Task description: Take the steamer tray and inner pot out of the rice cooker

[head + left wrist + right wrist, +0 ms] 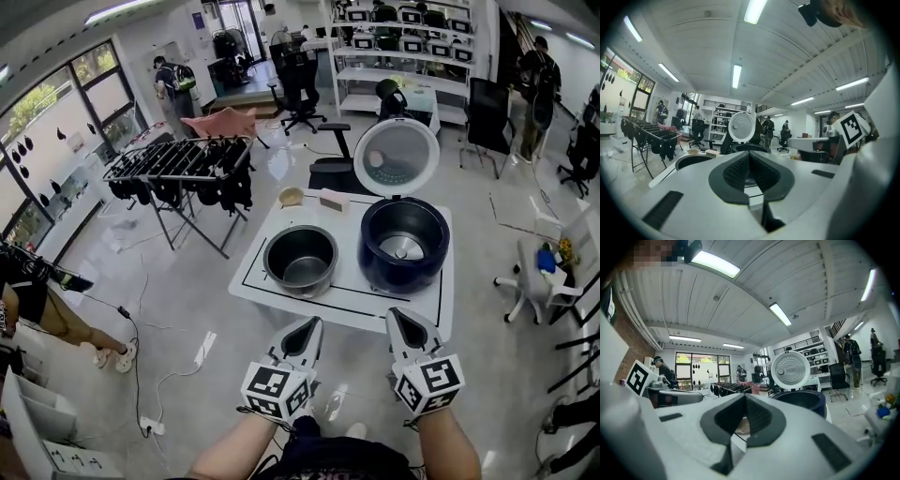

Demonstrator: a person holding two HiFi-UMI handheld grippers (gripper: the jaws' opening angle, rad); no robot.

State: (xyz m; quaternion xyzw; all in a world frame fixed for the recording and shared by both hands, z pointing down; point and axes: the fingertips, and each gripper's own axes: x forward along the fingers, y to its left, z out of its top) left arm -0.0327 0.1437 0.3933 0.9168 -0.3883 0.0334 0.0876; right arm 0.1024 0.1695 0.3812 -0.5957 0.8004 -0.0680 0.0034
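Observation:
The dark blue rice cooker [403, 246] stands on the right half of the white table [352, 305]. Its round lid [397, 157] is up and its well holds only the bare heating plate. The metal inner pot [301, 261] sits on the table to the cooker's left, and I cannot make out a steamer tray. My left gripper [307, 328] and right gripper [409, 323] hover shut and empty just off the table's near edge. In the left gripper view the left gripper [750, 158] faces the cooker [749, 148] and pot [691, 161]. The right gripper [745, 401] looks past the cooker [805, 399].
A small tan bowl [292, 196] and a pale block [334, 199] lie at the table's far edge. A black drying rack [178, 164] with dark clothes stands to the left, office chairs and shelves behind. People stand at the room's edges.

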